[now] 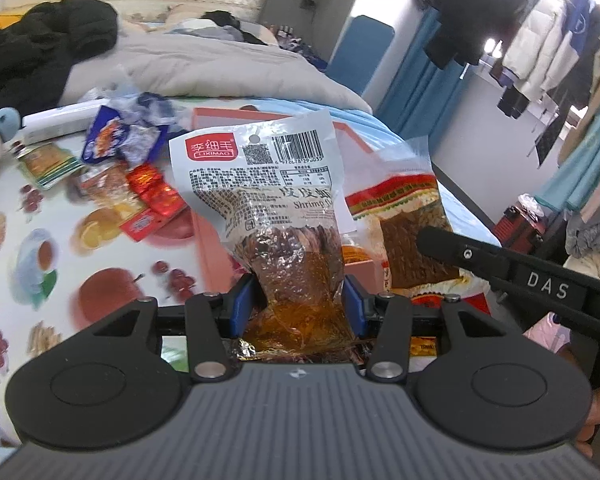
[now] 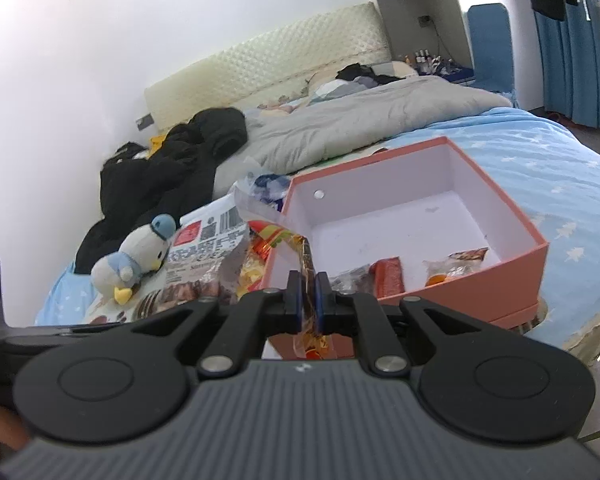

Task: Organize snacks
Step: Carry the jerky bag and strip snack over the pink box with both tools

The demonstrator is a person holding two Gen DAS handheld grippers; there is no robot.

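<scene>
— So, what does the left gripper point(image 1: 298, 304) hold?
— Its fingers point(image 1: 242, 306) pinch a shrimp pack point(image 1: 268, 196) at the low end; the pack stands upright, barcode on top, in front of the pink box point(image 1: 210, 120).
— And the right gripper point(image 2: 309, 294)?
— Its fingers point(image 2: 293, 294) are pressed nearly together on a thin red-and-yellow pack point(image 2: 307, 258), seen edge-on, over the near wall of the box.
— What is in the box?
— A red stick point(image 2: 388, 278) and a few small clear-wrapped snacks point(image 2: 452, 266), all along the near wall. The far part is bare.
— Where are the other snacks?
— In a pile point(image 1: 130, 168) on a fruit-print cloth point(image 1: 52, 256) on the bed, left of the box. A blue bag point(image 1: 108, 140) tops the pile.
— Anything else near the box?
— A penguin toy point(image 2: 134, 254) lies past the pile, further left of the box. A black jacket point(image 2: 168, 168) lies behind it.
</scene>
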